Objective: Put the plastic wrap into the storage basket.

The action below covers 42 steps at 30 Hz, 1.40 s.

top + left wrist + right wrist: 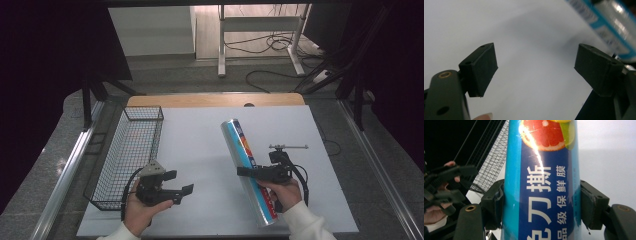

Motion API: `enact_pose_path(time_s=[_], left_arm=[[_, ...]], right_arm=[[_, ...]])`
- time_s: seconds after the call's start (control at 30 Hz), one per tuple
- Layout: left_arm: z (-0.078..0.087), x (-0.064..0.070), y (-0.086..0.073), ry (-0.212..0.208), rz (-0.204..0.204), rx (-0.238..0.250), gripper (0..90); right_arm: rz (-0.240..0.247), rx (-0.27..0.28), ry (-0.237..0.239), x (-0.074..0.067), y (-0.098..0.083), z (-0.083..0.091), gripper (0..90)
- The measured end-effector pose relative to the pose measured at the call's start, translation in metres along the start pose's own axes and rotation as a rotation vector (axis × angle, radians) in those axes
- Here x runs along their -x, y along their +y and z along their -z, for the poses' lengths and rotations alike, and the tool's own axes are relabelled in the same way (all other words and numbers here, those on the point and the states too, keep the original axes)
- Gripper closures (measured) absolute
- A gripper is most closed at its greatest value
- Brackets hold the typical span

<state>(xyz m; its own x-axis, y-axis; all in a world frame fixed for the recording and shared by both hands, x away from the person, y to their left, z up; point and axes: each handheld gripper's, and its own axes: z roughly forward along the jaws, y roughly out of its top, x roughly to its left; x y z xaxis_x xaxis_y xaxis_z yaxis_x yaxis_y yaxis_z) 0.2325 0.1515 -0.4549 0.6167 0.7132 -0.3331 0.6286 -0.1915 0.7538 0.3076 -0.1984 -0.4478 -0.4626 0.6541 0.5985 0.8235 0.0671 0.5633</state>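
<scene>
The black wire-mesh basket [131,150] sits at the white table's [200,135] left edge, nothing visible inside; the long blue-and-silver cling-film tube [247,167] lies right of centre, pinched mid-length by the right gripper [250,172]; the left gripper [180,184], jaws spread and holding nothing, hovers beside the basket's near corner.

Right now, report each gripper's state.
Left gripper: open, holding nothing.
Right gripper: shut on the cling film tube.
</scene>
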Motion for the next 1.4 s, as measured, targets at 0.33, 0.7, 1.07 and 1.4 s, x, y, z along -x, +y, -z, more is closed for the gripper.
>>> enact_pose_path(time_s=[0.33,0.7,1.07,1.4], left_arm=[[-0.033,-0.003,0.040,-0.294,0.203,0.111,10.6],[-0.071,-0.017,0.056,-0.508,0.333,0.144,6.4],[-0.097,-0.016,0.064,-0.554,0.350,0.134,7.7],[-0.105,-0.010,0.068,-0.565,0.328,0.114,22.9]], right_arm=[[0.019,0.028,0.040,-0.008,-0.003,0.002,32.2],[0.028,0.050,0.094,-0.017,-0.005,-0.002,32.2],[0.033,0.057,0.133,-0.021,-0.006,-0.010,32.2],[0.064,0.052,0.164,-0.028,-0.008,-0.018,32.2]])
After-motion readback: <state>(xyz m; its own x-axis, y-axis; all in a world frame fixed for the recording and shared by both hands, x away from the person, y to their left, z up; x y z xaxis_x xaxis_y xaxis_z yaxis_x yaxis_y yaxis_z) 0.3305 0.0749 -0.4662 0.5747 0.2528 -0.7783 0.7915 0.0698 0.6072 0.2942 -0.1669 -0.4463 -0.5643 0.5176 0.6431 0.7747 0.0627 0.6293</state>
